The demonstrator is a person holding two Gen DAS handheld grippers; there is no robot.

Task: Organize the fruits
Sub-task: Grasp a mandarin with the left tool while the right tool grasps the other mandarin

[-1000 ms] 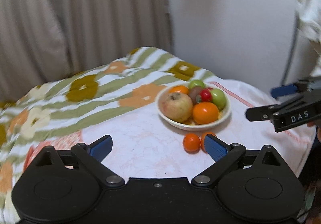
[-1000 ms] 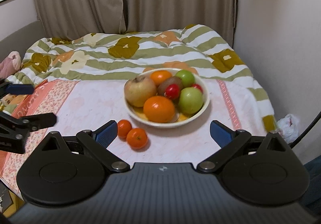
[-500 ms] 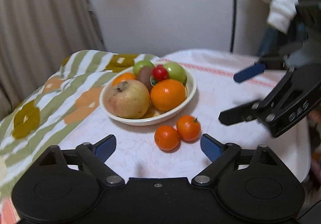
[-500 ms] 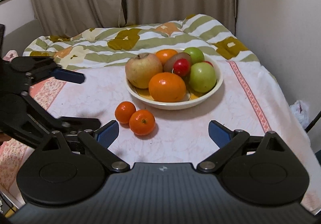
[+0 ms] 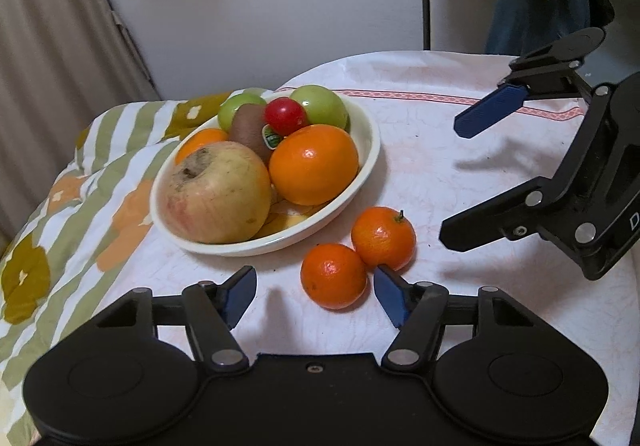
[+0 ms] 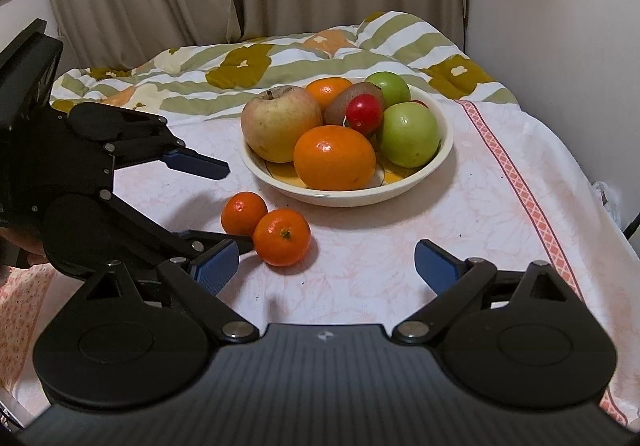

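Observation:
A cream bowl [image 5: 366,162] [image 6: 436,162] on the table holds a large apple [image 5: 218,192], a big orange [image 5: 314,164], two green apples, a kiwi, a small red fruit and a mandarin. Two loose mandarins lie on the pink cloth beside the bowl, one nearer [image 5: 333,276] [image 6: 244,212] and one further [image 5: 383,237] [image 6: 282,237]. My left gripper [image 5: 316,292] [image 6: 226,204] is open, its fingers either side of the nearer mandarin, apart from it. My right gripper [image 6: 326,266] [image 5: 460,180] is open and empty, just right of the mandarins.
A striped floral quilt [image 6: 256,66] lies behind and left of the bowl. A wall [image 6: 560,26] stands close on the right of the table. Curtains hang at the back. The table edge drops off at the right [image 6: 592,214].
My left gripper has swung round and moved in low, its open fingers now around the nearer mandarin. My right gripper has come closer to the bowl and mandarins.

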